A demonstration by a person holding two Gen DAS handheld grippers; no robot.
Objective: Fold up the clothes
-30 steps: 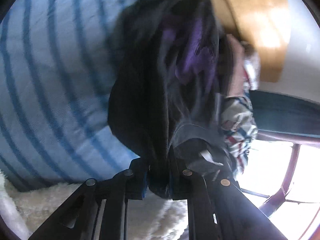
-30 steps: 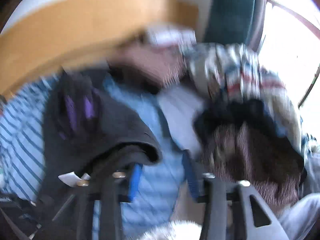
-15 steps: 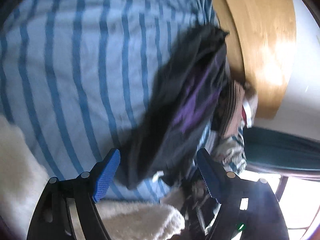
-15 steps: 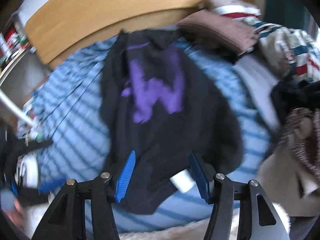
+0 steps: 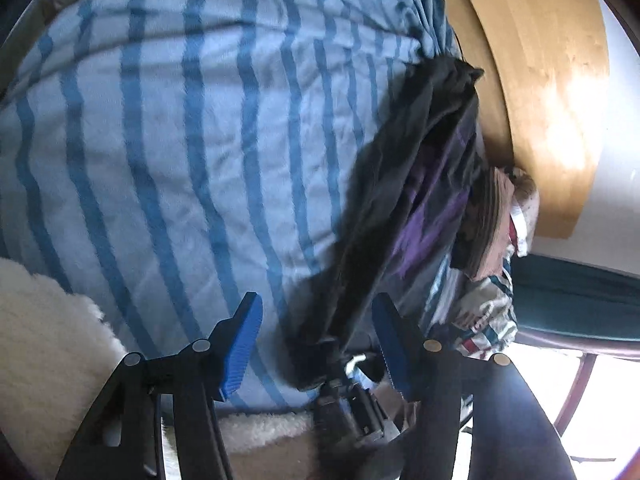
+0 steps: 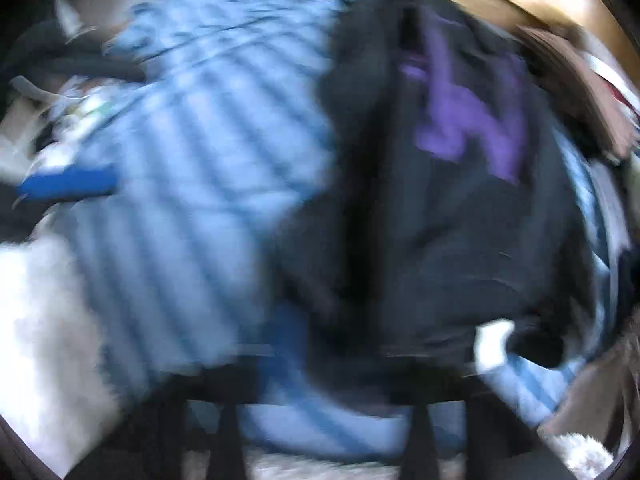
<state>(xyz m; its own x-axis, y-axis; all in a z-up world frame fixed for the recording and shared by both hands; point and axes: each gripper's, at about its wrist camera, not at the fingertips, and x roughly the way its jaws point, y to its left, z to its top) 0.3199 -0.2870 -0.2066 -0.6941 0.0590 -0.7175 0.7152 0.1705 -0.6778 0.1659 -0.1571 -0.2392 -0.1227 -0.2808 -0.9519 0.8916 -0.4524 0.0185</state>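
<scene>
Your striped duvet point(image 5: 168, 152) served as the folding surface, the black sweatshirt point(image 5: 404, 200) lying bunched along its headboard side. Your left gripper point(image 5: 316, 340), jaws narrowing, straddled its hem ungripped; your blurred right gripper point(image 6: 332, 344) had just pinched shut on it, likely to spread it.

Right wrist view: we find it all motion-blurred.
Right gripper point(image 6: 344, 364): fingertips smeared, grip unreadable.
Clothes pile point(image 5: 492, 308): at 4 o'clock, partly hidden by the black garment point(image 5: 384, 216).
</scene>
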